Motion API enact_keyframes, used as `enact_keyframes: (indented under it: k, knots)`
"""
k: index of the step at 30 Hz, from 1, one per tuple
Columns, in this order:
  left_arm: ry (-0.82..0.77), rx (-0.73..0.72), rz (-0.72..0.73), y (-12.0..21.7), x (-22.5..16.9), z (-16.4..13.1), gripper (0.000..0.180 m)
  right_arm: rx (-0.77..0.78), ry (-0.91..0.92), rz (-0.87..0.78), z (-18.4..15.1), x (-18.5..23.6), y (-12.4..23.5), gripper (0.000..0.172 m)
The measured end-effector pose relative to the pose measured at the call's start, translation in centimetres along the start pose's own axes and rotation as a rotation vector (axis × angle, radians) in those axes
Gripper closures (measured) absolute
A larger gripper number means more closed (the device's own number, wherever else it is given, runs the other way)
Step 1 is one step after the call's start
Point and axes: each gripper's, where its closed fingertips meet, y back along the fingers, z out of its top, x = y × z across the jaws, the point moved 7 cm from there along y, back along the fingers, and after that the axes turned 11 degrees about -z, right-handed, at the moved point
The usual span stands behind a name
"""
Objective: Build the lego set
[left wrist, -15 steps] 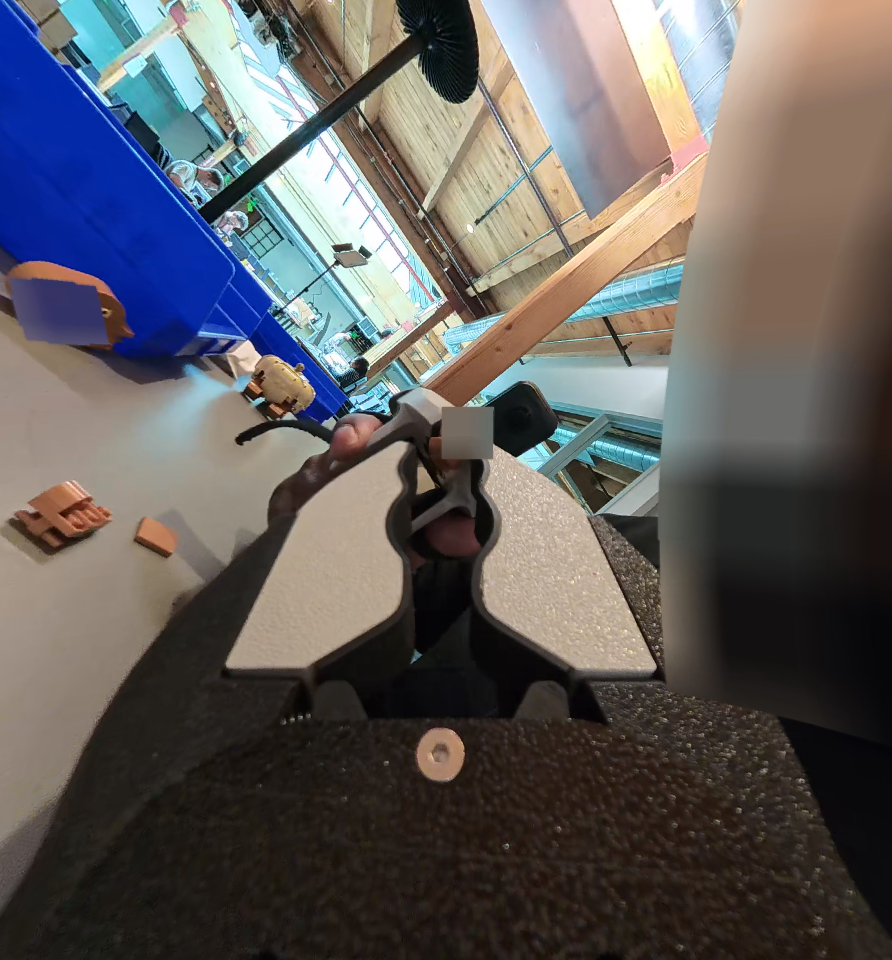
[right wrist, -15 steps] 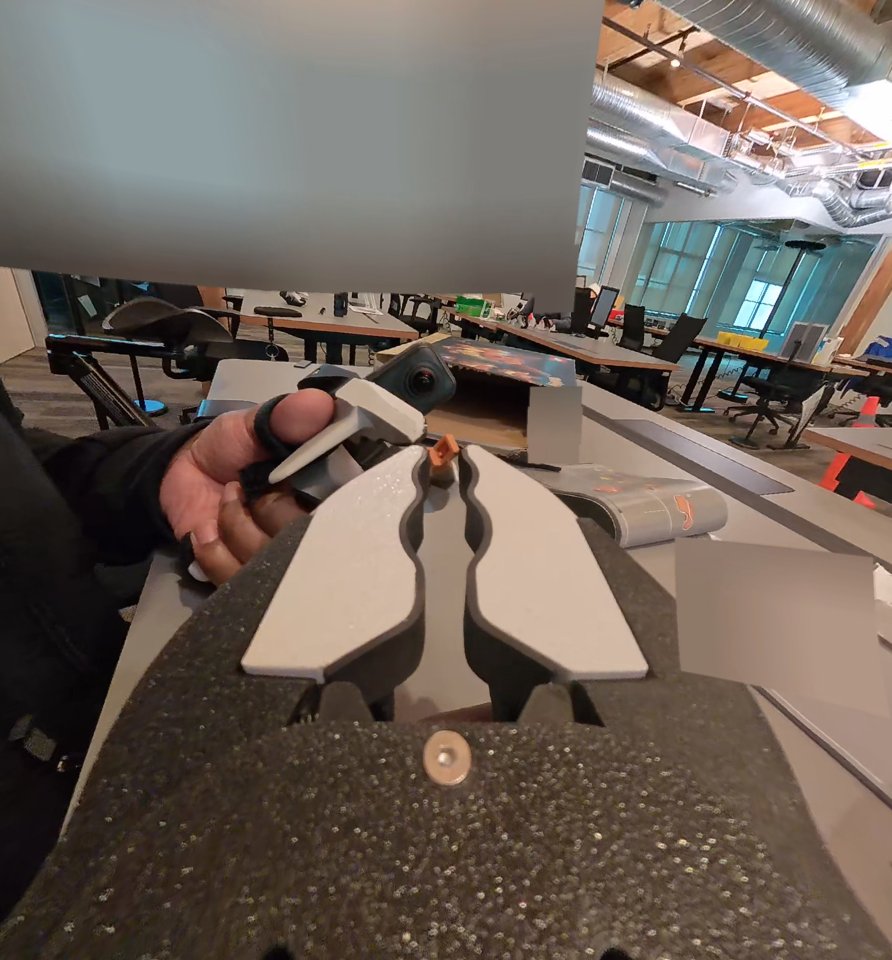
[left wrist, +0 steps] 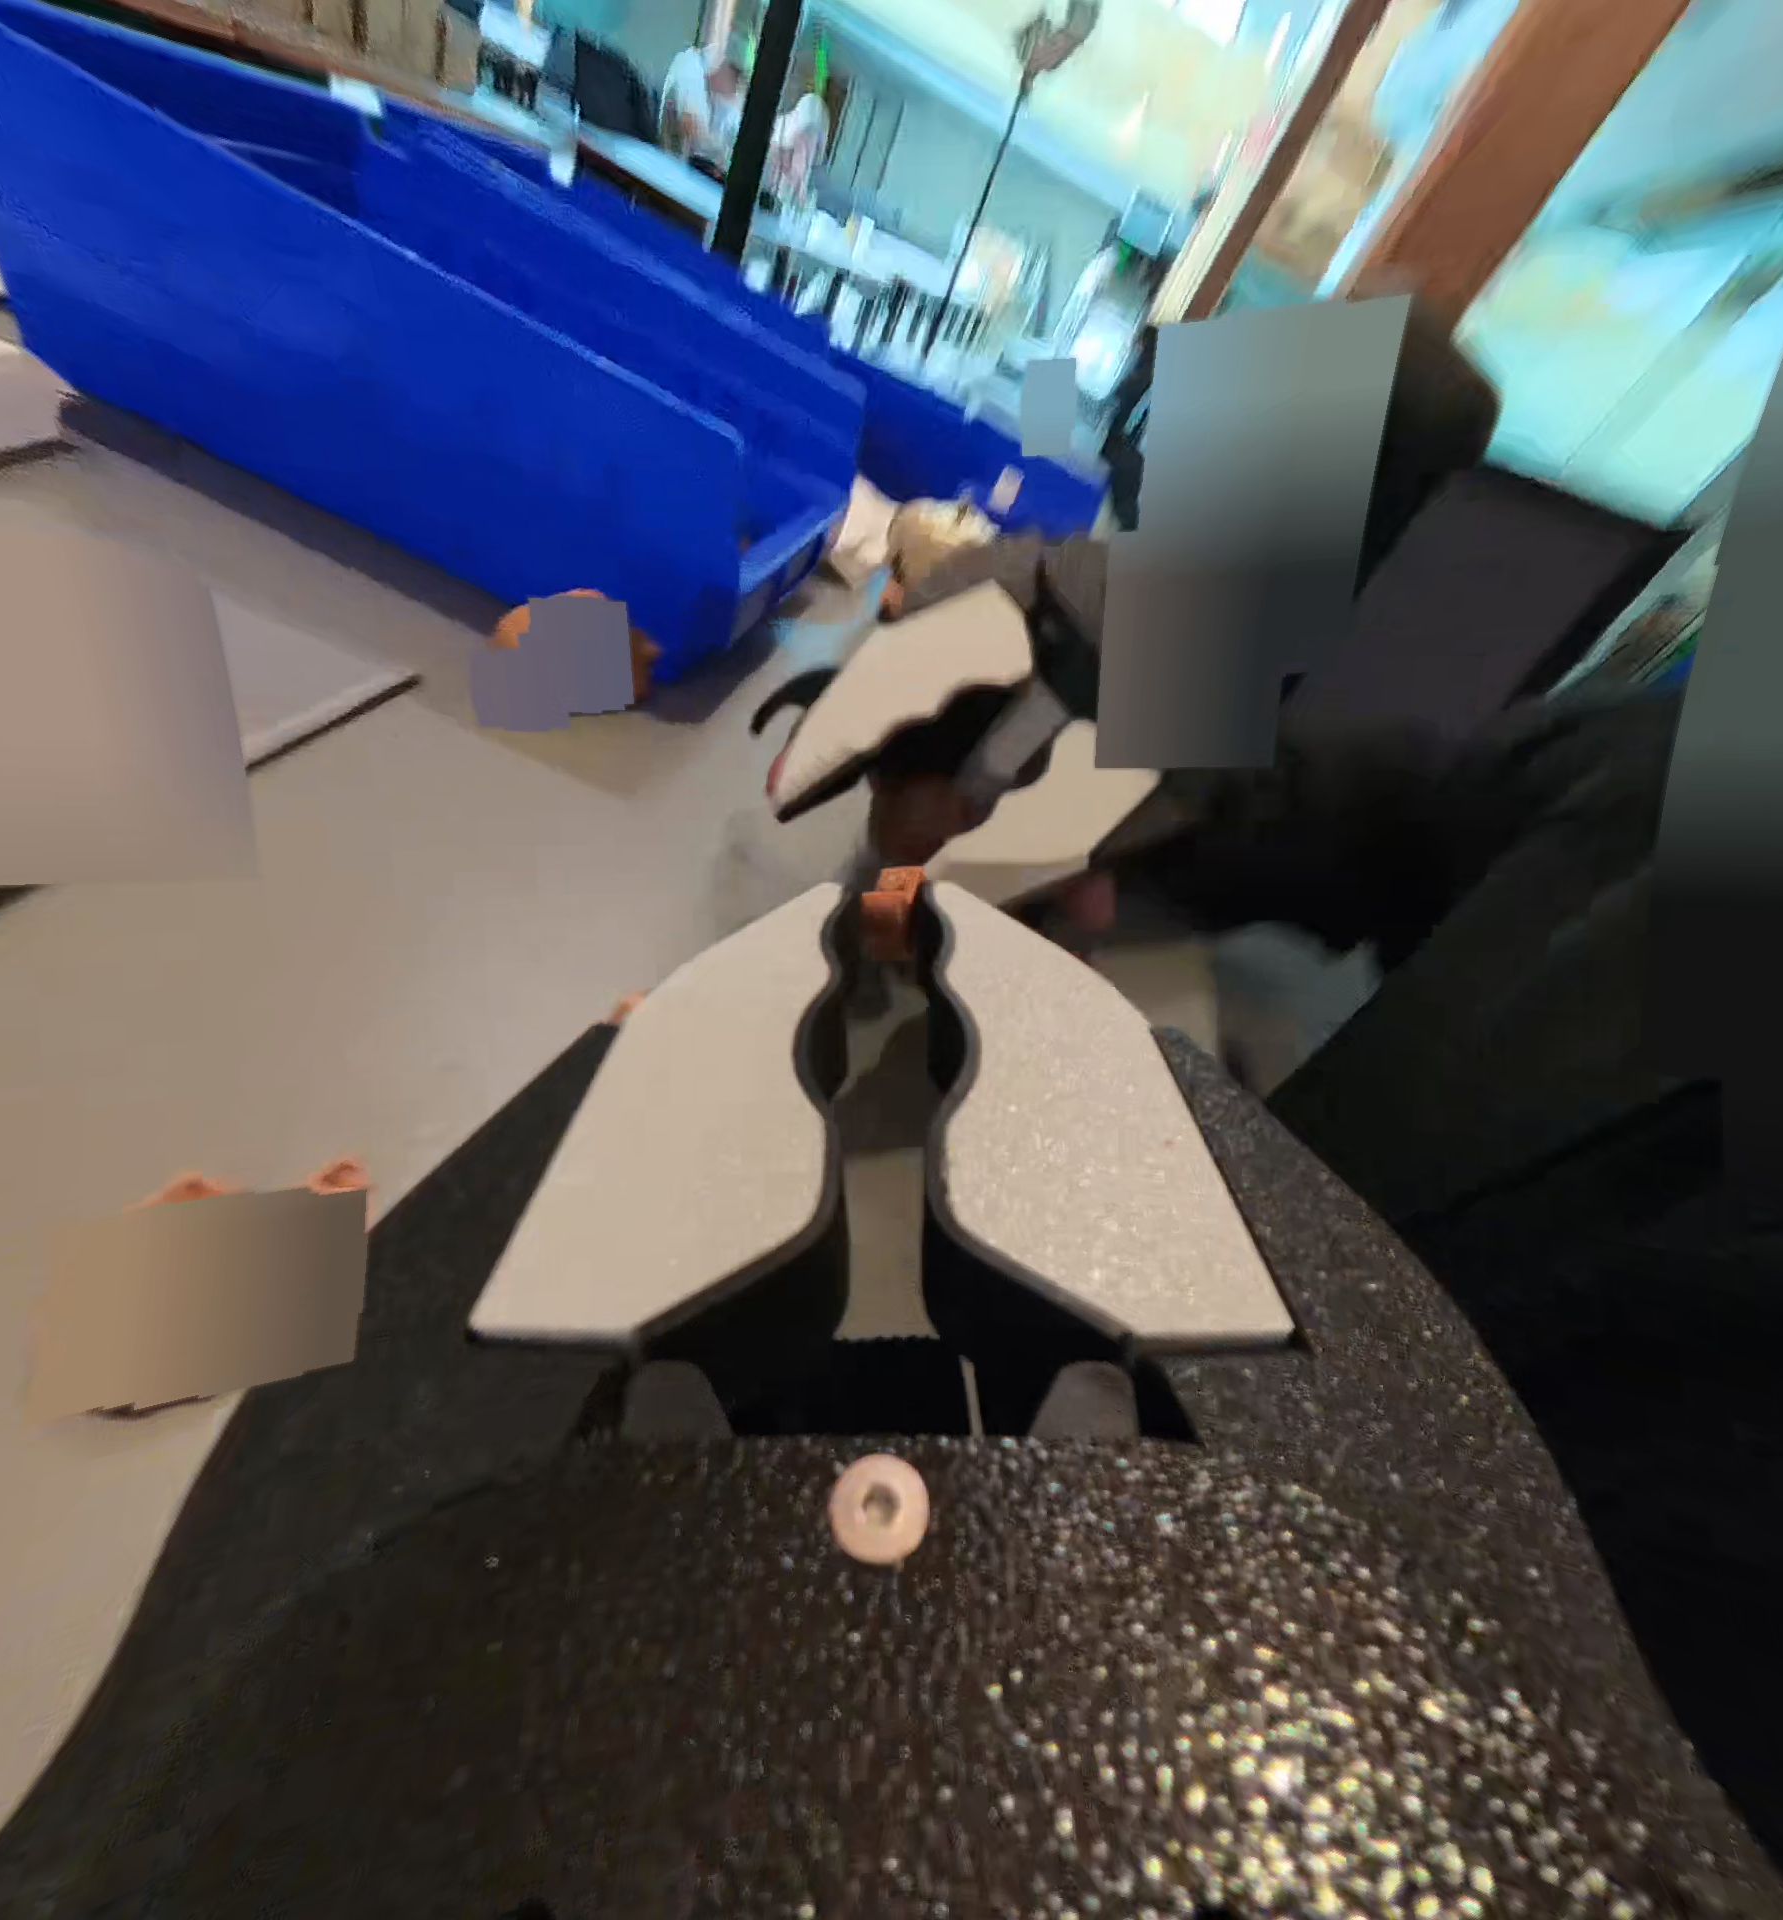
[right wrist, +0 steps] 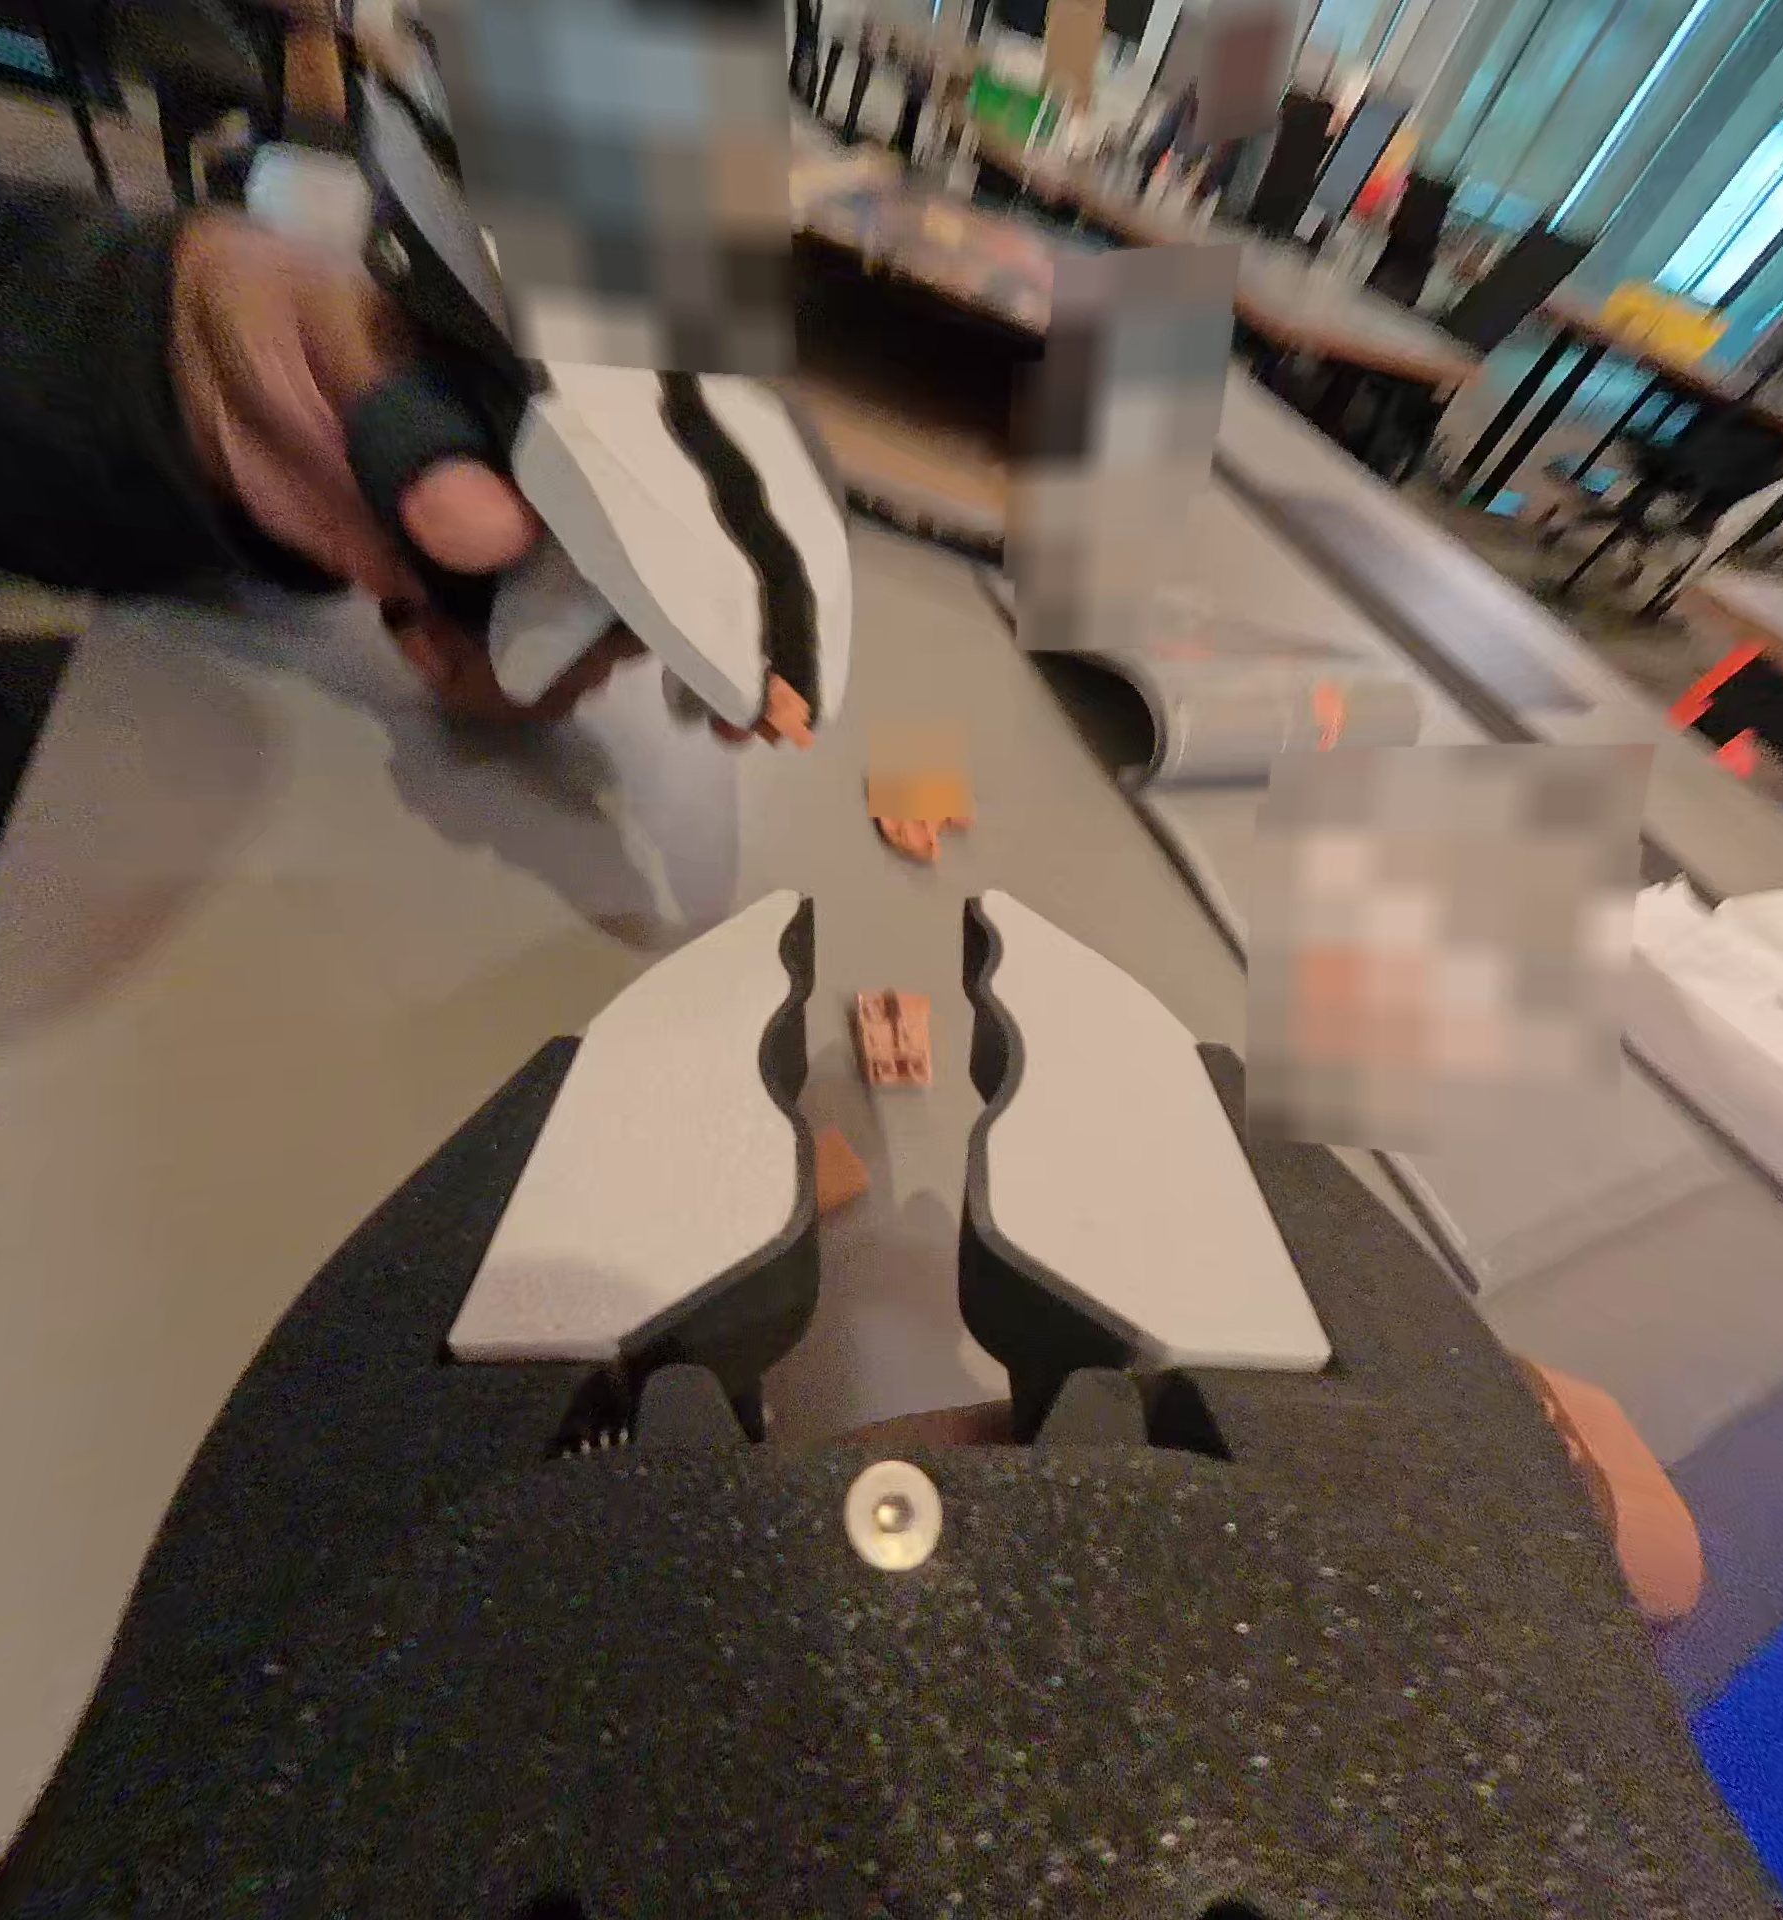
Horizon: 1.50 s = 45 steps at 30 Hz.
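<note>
I am working in a big open-plan office that doubles as a workshop. Long desks [right wrist: 1334, 322] with black office chairs [right wrist: 1718, 468] run back towards tall windows [right wrist: 1697, 135] – all blurred. My own bench is a grey table [left wrist: 451, 935] with blue plastic bins [left wrist: 347, 343] along its edge, and a person [left wrist: 721, 94] stands far behind.

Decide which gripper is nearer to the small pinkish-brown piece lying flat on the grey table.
Right. The right gripper hangs open above the pinkish-brown piece, which shows between its fingers. The left gripper, clamping a small orange block, is farther off.
</note>
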Motion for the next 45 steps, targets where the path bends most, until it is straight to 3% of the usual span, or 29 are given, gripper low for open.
enact_keyframes:
  k: [4,9,15,19,26,38,45]
  knots:
    - [-0.284,0.304,0.094,-0.9,1.1,0.0,0.171,0.201,0.112,0.126,-2.3,-1.2,-1.6,0.137]
    - [-0.502,0.540,0.106,-1.8,3.9,0.0,0.171,0.254,0.196,0.255,-2.9,-1.9,-3.4,0.137]
    - [-0.499,0.555,0.046,-2.1,5.0,-0.9,0.171,0.227,0.132,0.324,-3.1,-2.2,-3.5,0.148]
    - [-0.499,0.570,0.064,-1.7,5.2,-1.3,0.171,0.290,0.162,0.357,-3.4,-1.7,-3.9,0.149]
    - [-0.520,0.574,0.073,-2.1,4.8,-1.8,0.170,0.290,0.171,0.321,-3.4,-1.6,-4.0,0.158]
    - [-0.592,0.638,0.131,-2.6,4.6,-2.5,0.170,0.313,0.133,0.299,-3.4,-1.7,-4.2,0.149]
    - [-0.591,0.638,0.143,-2.7,4.6,-2.5,0.170,0.338,0.119,0.312,-3.4,-1.6,-4.4,0.156]
